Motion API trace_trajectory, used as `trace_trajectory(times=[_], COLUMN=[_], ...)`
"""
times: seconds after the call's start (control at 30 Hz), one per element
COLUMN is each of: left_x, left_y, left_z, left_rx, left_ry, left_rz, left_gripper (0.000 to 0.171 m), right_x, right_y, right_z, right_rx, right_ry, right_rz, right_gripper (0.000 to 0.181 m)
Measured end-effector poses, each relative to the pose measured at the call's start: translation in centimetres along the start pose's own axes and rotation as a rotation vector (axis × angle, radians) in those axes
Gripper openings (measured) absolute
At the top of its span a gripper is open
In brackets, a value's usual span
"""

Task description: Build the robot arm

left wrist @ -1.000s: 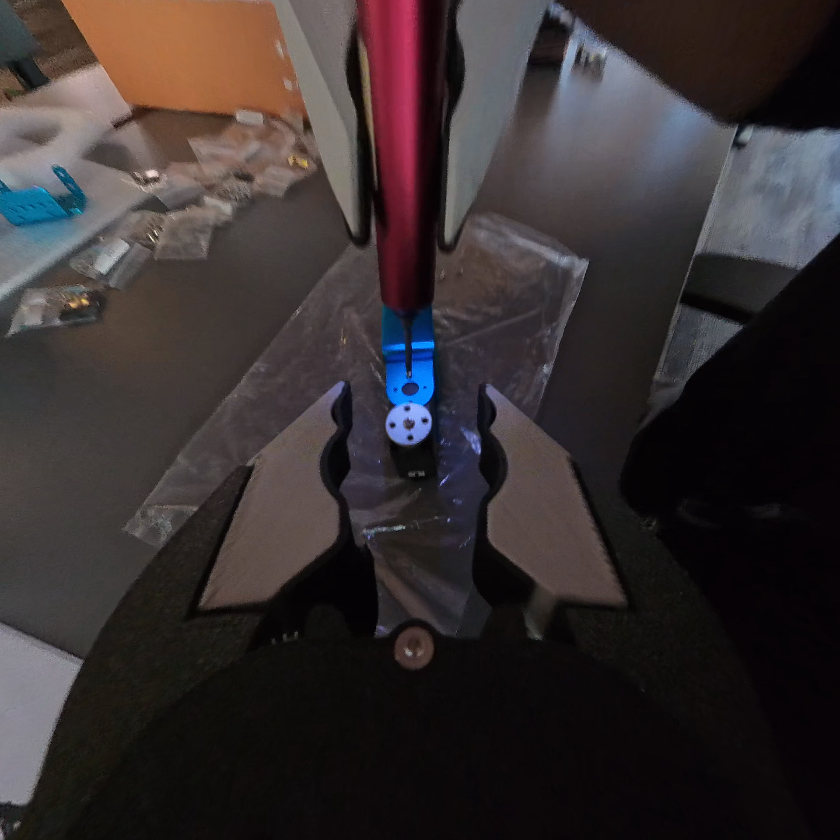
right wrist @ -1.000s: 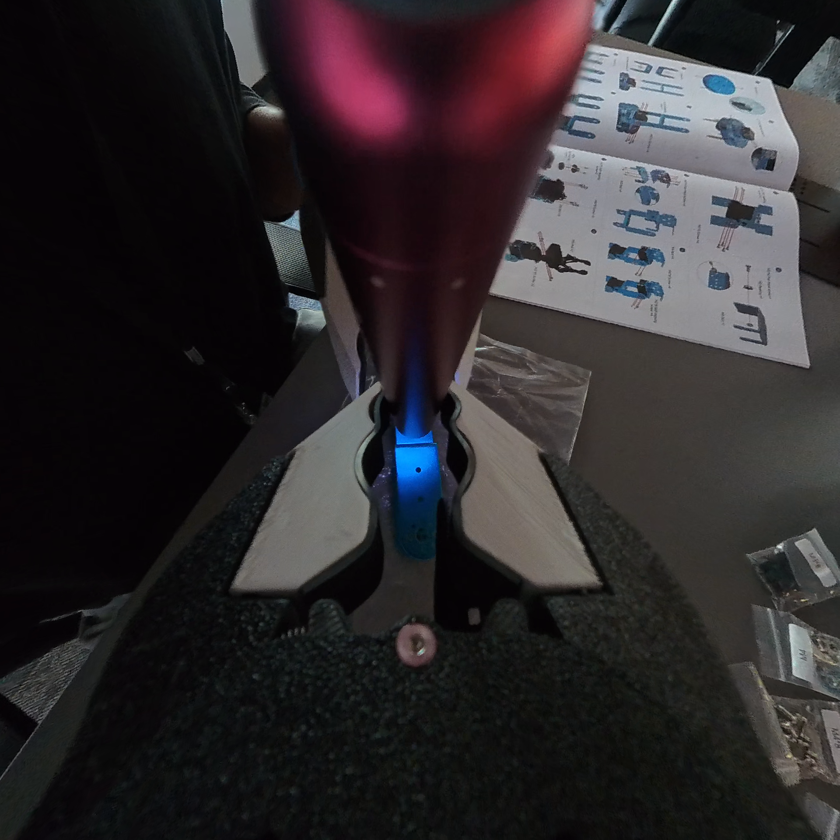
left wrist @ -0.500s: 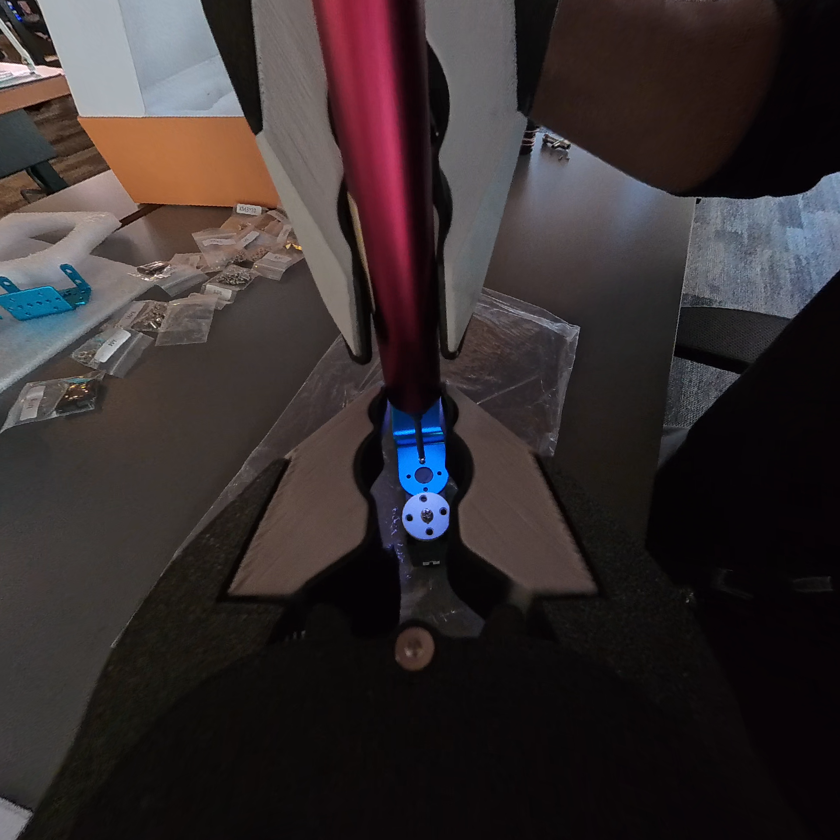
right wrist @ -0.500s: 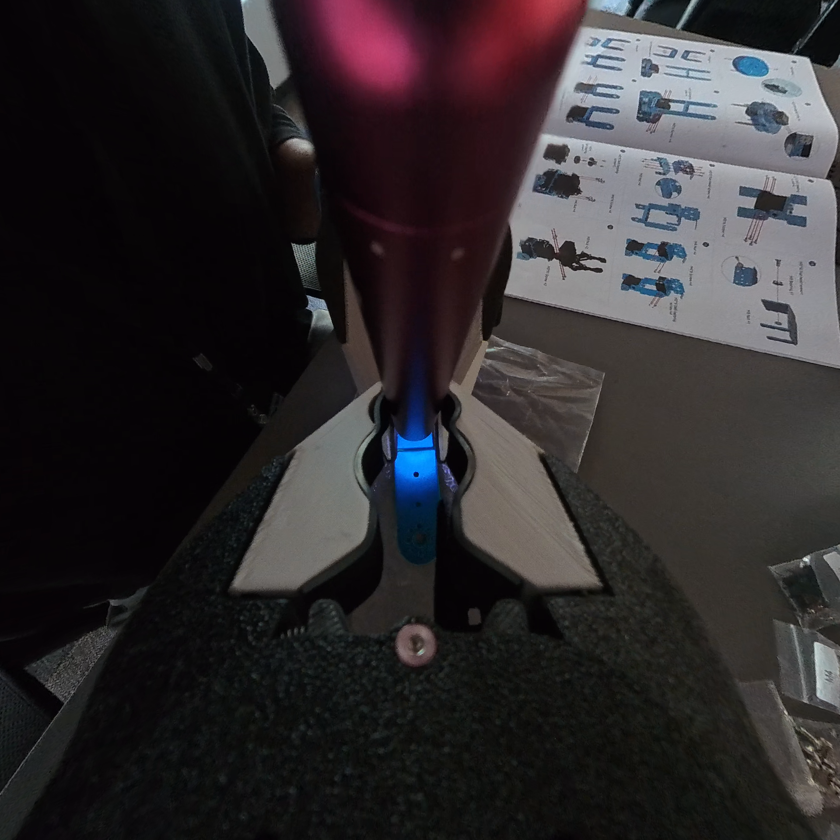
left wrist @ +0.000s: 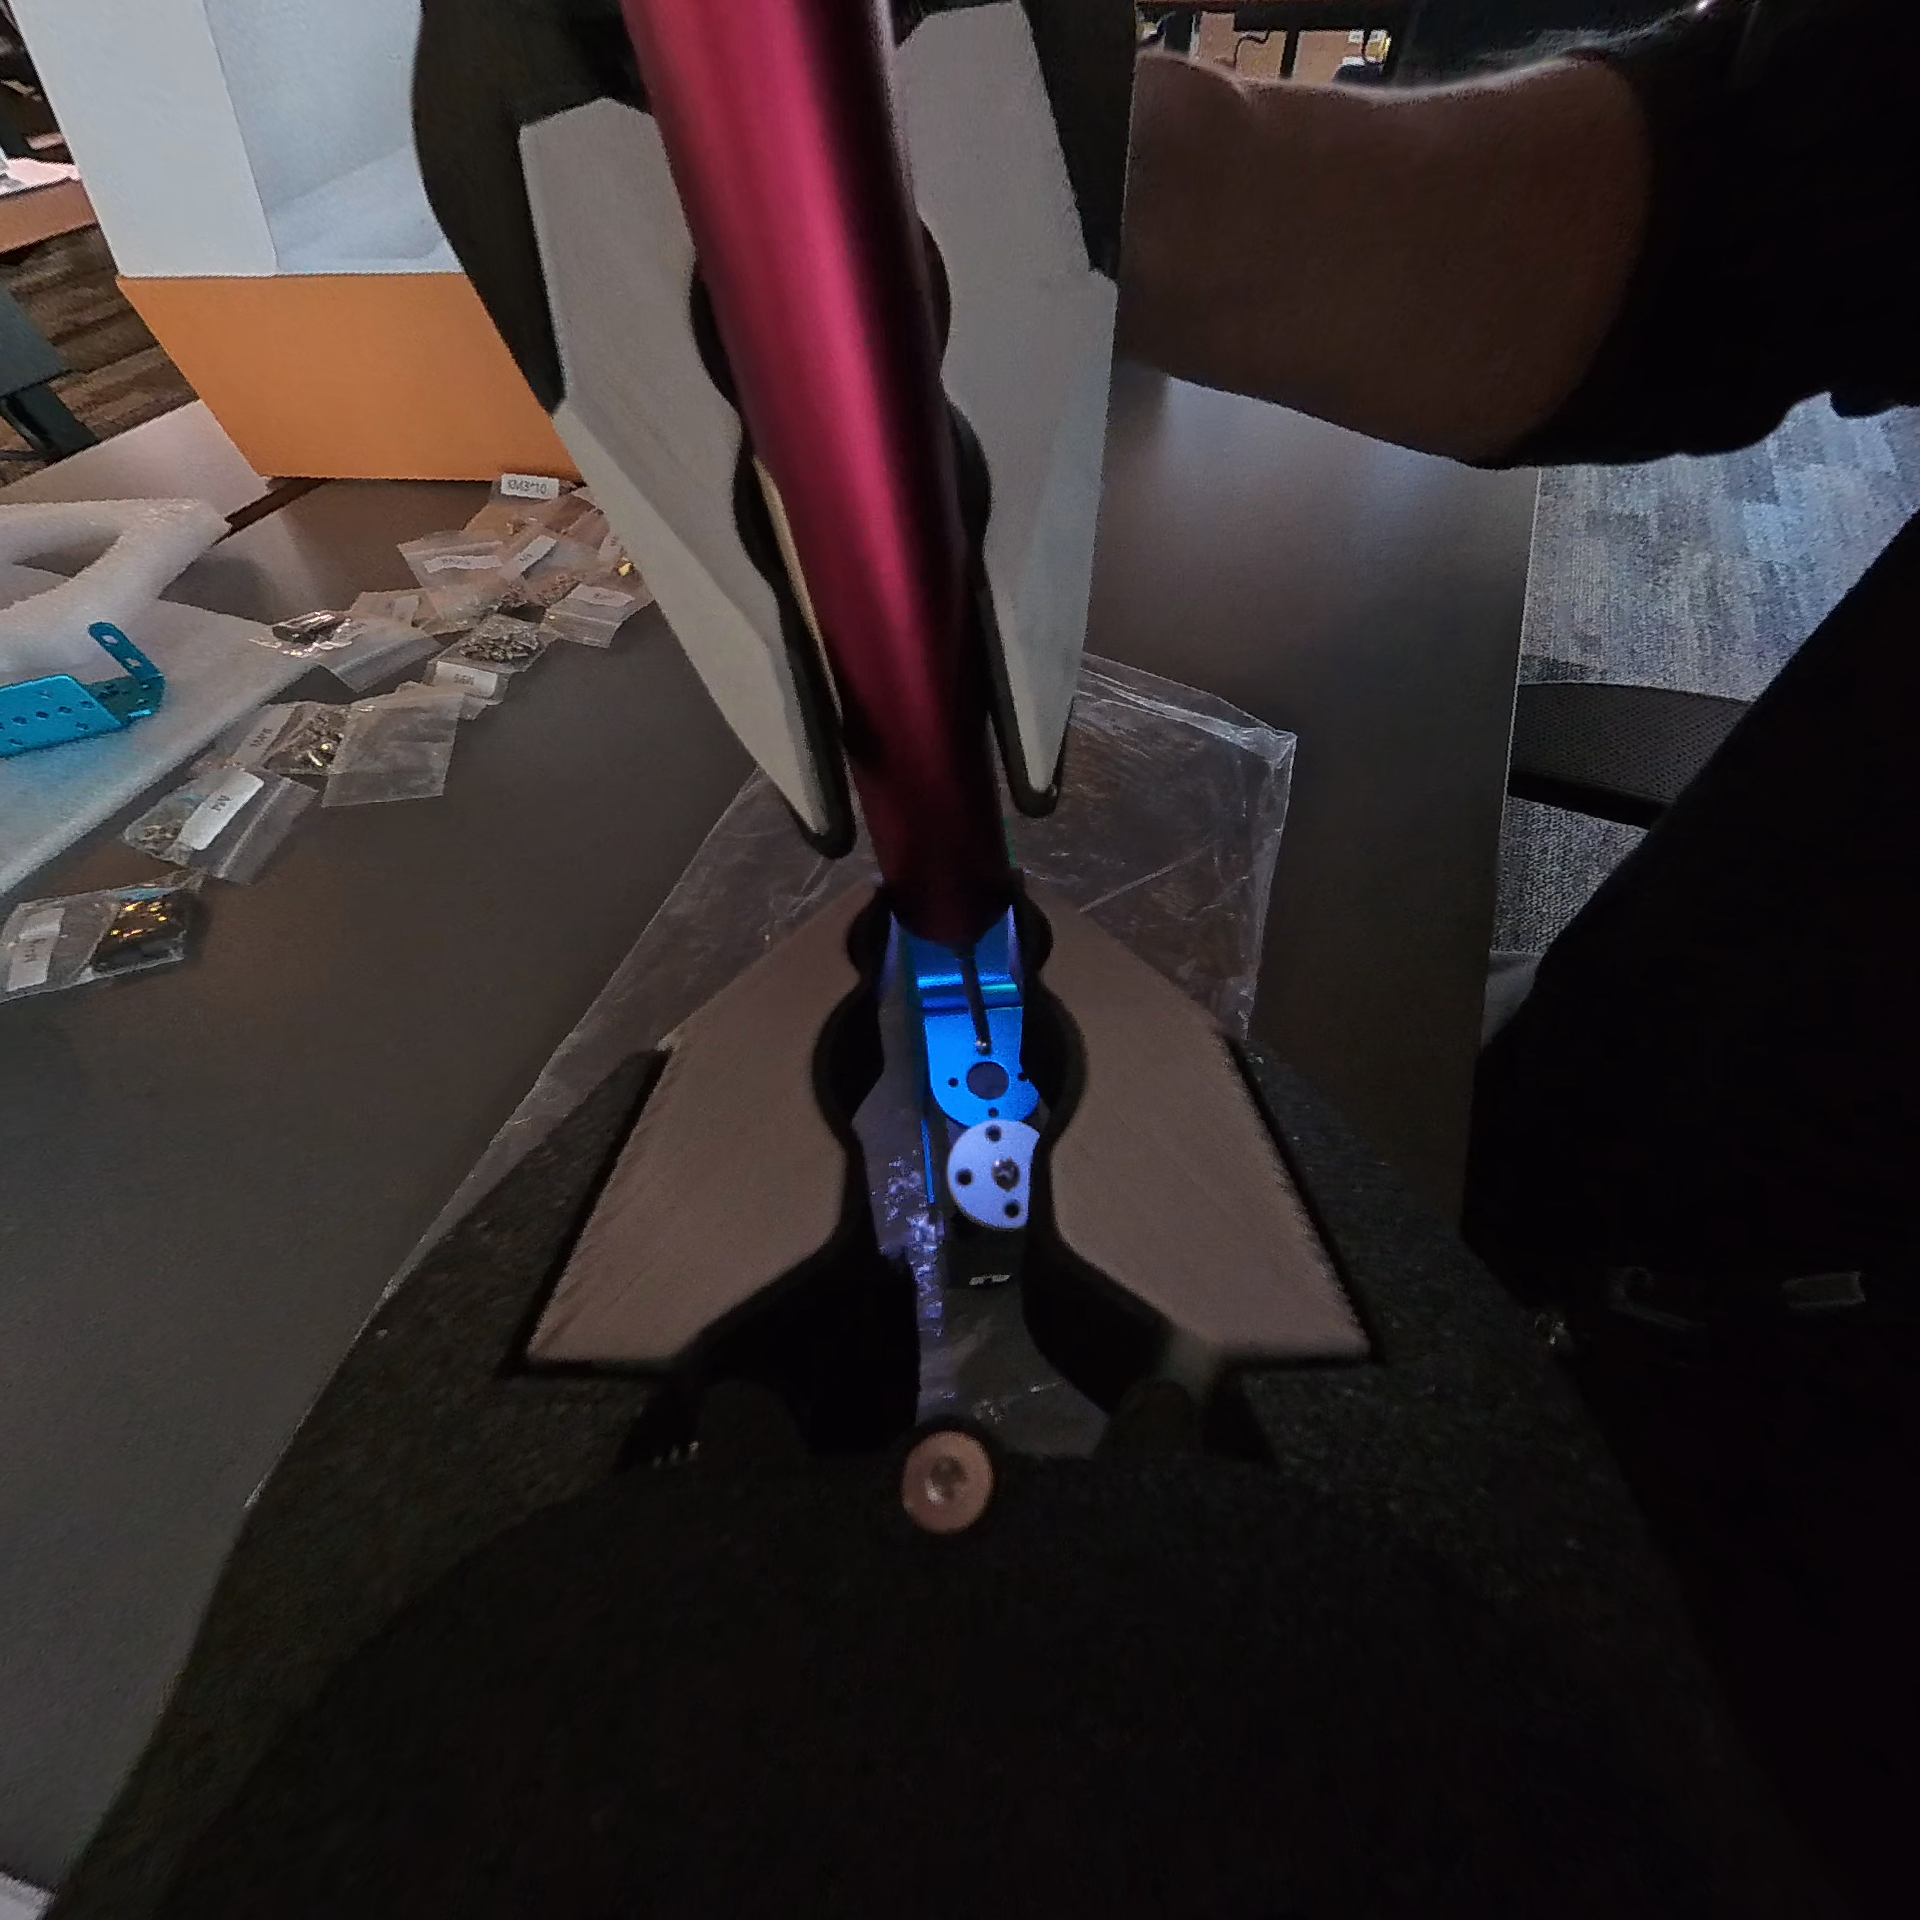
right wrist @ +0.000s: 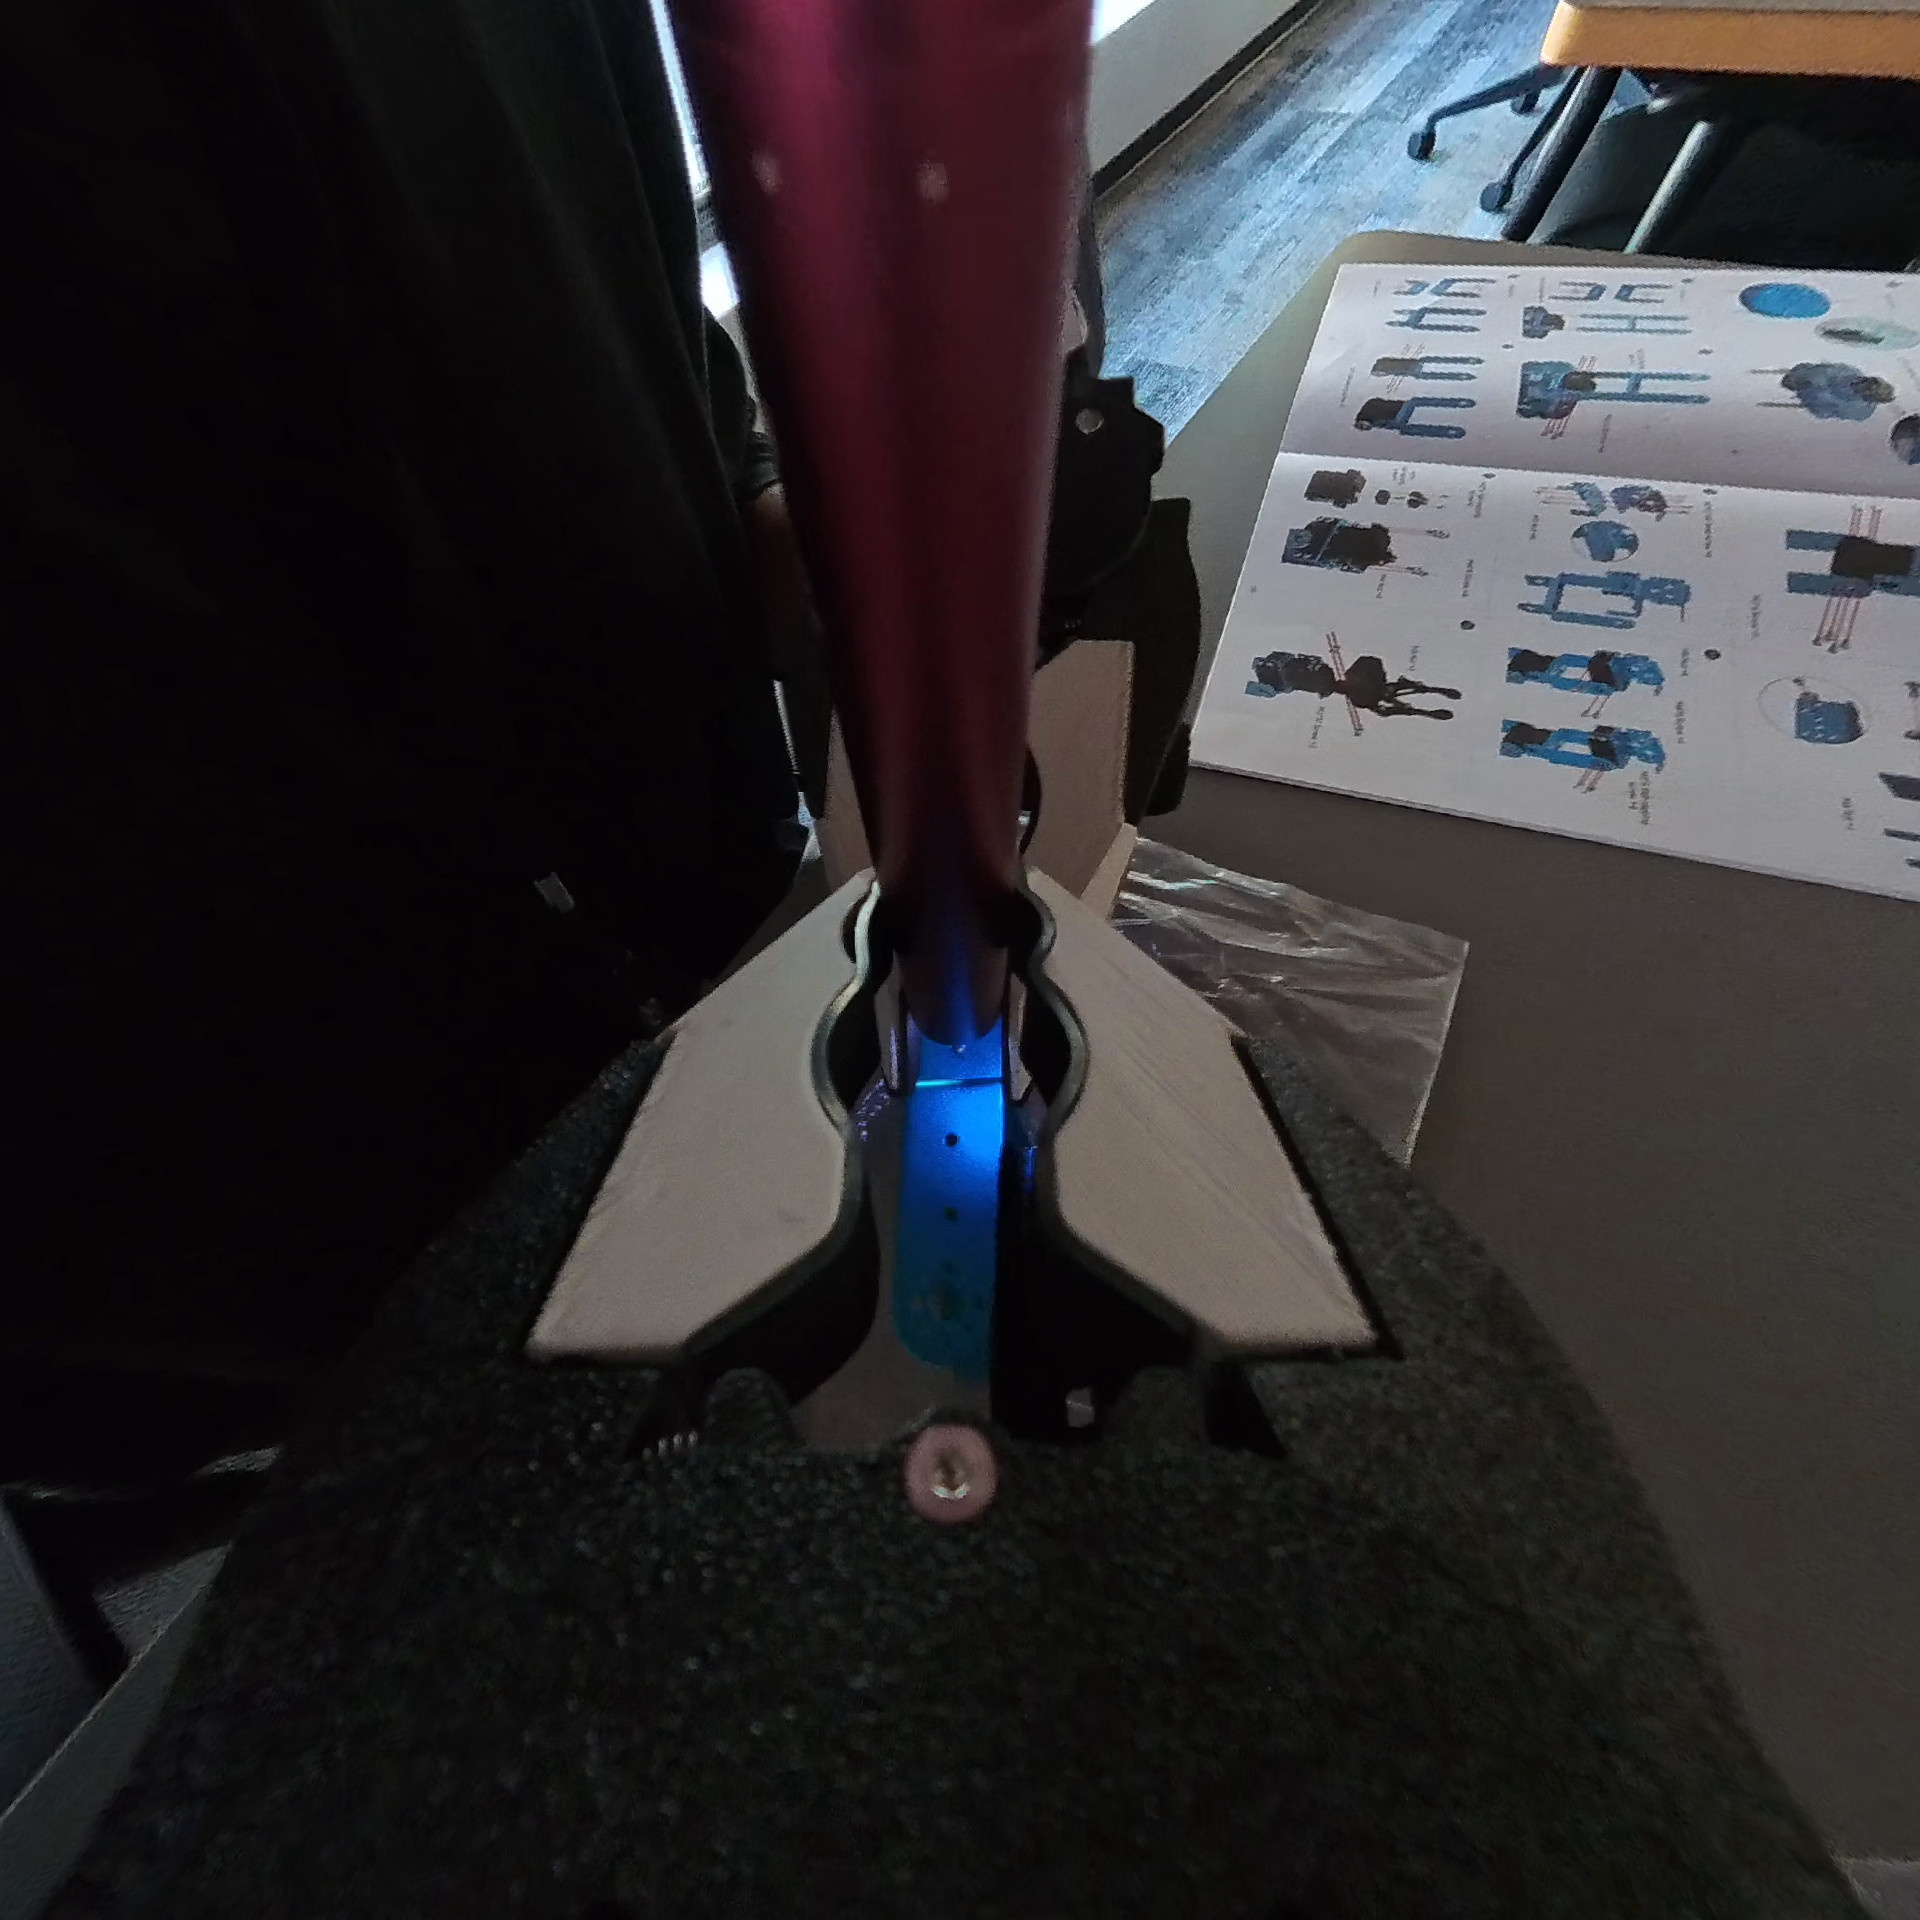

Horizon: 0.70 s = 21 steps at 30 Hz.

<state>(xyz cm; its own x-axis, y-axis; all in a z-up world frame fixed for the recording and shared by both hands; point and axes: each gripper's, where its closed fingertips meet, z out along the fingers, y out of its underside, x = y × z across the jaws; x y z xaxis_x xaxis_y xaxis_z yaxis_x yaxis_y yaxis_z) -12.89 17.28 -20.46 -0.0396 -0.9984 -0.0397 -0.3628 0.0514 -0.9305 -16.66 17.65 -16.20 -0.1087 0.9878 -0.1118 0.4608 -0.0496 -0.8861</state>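
Note:
In the left wrist view my left gripper (left wrist: 951, 912) is shut around a small black servo (left wrist: 982, 1257) with a white round horn (left wrist: 992, 1169) and a blue metal bracket (left wrist: 971, 1049). My right gripper (left wrist: 930, 816) comes in from above, shut on a red screwdriver (left wrist: 831, 468). The thin bit of the screwdriver rests on the bracket's face. In the right wrist view my right gripper (right wrist: 948, 914) clamps the red screwdriver (right wrist: 914, 520) over the glowing blue bracket (right wrist: 951, 1195). One of the left gripper's fingers (right wrist: 1086, 748) stands just behind the screwdriver.
A clear plastic bag (left wrist: 1174, 790) lies under the work on the dark table (left wrist: 364, 1091). Several small bags of screws (left wrist: 395, 727), a second blue bracket (left wrist: 62, 707) on white foam and an orange-and-white box (left wrist: 312, 384) are at the left. An open instruction booklet (right wrist: 1558, 582) lies at the right. A person's forearm (left wrist: 1351, 249) is above.
My left gripper was open a second ago and has closed around the servo and bracket. The right gripper with the screwdriver has stayed on the bracket, its view tilted up slightly.

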Motion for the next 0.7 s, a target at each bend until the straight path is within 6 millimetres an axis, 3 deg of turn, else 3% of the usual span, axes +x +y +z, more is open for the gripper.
trace_trajectory(times=[0.27,0.4,0.53,0.7], left_x=[-0.1,-0.1,0.6,0.2], left_y=[0.2,2.6,4.7,5.2], left_z=[-0.1,-1.0,-0.4,0.0], left_rx=[-0.017,-0.131,-0.203,-0.22], left_ry=[-0.008,-0.031,-0.002,-0.019], left_rz=[-0.013,-0.012,-0.018,-0.025], left_gripper=[0.019,0.038,0.027,0.021], right_x=[0.1,0.2,0.0,-0.2], right_y=[0.0,0.1,0.0,0.0], right_z=[0.0,0.1,0.3,0.4], right_rx=[-0.01,-0.053,-0.077,-0.077], right_ry=[0.041,0.062,0.061,0.081], right_rz=[-0.036,-0.053,-0.071,-0.098], right_gripper=[0.021,0.021,0.021,0.021])
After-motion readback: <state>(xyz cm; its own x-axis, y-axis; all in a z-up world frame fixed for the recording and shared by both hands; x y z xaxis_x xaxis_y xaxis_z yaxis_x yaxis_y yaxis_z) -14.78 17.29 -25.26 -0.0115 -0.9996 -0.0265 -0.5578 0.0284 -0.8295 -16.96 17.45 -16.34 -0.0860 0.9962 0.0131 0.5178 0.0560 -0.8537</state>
